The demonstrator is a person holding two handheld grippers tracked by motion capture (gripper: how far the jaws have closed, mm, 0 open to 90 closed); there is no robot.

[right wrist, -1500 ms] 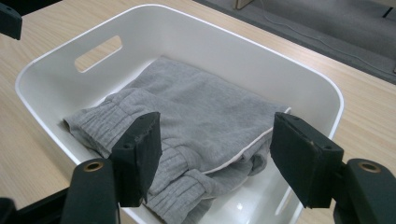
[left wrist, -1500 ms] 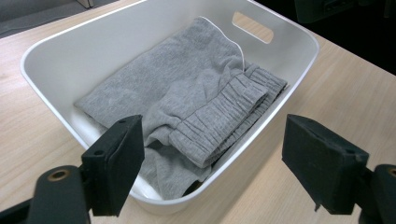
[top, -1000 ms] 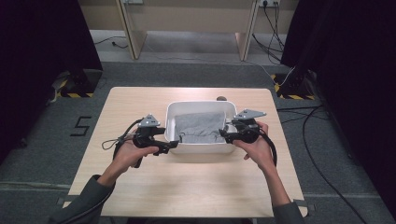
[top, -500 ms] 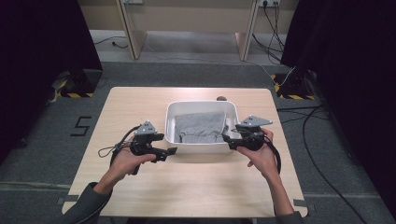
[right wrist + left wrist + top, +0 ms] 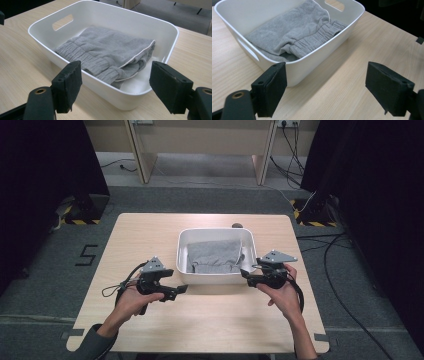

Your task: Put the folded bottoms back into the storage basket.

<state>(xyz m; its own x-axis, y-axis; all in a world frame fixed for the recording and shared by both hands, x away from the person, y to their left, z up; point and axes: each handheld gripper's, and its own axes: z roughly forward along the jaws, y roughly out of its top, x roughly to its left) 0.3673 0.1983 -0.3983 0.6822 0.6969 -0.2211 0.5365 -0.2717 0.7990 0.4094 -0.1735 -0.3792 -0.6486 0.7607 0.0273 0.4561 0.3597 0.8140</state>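
A light wooden bench [image 5: 150,232] with a pale grain stands on a grey carpeted floor [image 5: 45,285]. A dark figure five [image 5: 88,255] is marked on the floor to its left. Black curtains [image 5: 40,175] hang on both sides and leave those edges of the room in deep shade. Behind the bench run the pale wooden legs of other furniture [image 5: 137,150]. Yellow-and-black hazard tape [image 5: 75,221] marks dark bases at both far corners. Black cables [image 5: 345,270] trail over the floor on the right. The light is even and soft.

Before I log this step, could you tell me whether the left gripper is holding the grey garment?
No, the left gripper stands open beside the white tub, with the grey garment lying inside it.
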